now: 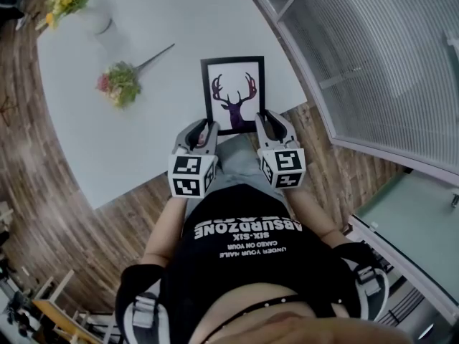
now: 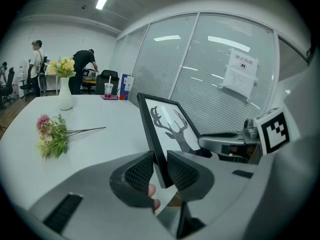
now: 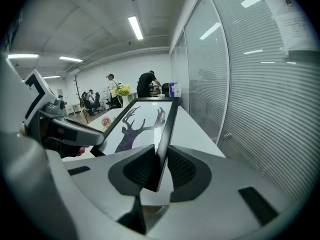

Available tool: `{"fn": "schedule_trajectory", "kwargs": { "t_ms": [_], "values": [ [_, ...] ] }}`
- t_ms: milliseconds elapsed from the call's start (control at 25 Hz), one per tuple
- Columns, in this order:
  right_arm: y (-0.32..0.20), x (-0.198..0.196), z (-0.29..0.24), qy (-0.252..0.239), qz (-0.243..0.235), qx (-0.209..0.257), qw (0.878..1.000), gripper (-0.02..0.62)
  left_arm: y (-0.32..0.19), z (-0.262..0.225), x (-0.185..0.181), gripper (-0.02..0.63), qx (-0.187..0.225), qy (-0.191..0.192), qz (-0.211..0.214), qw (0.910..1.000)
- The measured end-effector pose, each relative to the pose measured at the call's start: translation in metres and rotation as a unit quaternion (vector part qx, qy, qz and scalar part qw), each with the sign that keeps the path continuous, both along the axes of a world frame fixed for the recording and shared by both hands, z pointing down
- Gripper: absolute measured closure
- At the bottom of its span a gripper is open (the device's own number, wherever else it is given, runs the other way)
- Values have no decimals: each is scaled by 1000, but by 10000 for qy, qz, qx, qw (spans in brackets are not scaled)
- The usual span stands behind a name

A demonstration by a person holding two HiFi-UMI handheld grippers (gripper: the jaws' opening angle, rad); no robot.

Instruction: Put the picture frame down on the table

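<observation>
Left hand-held gripper [image 1: 204,127] and right hand-held gripper [image 1: 264,118] clamp picture frame [image 1: 233,92], lengthwise pointing away.

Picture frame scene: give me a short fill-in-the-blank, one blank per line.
The picture frame has a ____ border.
Counting the left gripper and the right gripper, ____ grippers are shut on it.
The white vase holds ____ flowers.
The loose bouquet lies on the ____.
Missing: black; two; yellow; table.
</observation>
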State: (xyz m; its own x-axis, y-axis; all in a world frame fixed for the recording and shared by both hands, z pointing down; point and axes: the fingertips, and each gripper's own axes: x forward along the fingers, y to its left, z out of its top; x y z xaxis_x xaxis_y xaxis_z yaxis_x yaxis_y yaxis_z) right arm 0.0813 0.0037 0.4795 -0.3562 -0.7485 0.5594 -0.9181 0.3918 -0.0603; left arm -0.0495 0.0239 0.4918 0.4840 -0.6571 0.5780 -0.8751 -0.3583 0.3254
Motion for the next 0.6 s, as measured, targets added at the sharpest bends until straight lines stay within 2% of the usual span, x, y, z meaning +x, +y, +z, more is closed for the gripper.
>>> {"fn": "schedule_trajectory", "kwargs": {
  "t_ms": [600],
  "values": [
    [-44, 0, 23, 40, 57, -359, 9993, 503, -46, 20, 0, 511, -270, -1, 149, 9995]
  ]
}}
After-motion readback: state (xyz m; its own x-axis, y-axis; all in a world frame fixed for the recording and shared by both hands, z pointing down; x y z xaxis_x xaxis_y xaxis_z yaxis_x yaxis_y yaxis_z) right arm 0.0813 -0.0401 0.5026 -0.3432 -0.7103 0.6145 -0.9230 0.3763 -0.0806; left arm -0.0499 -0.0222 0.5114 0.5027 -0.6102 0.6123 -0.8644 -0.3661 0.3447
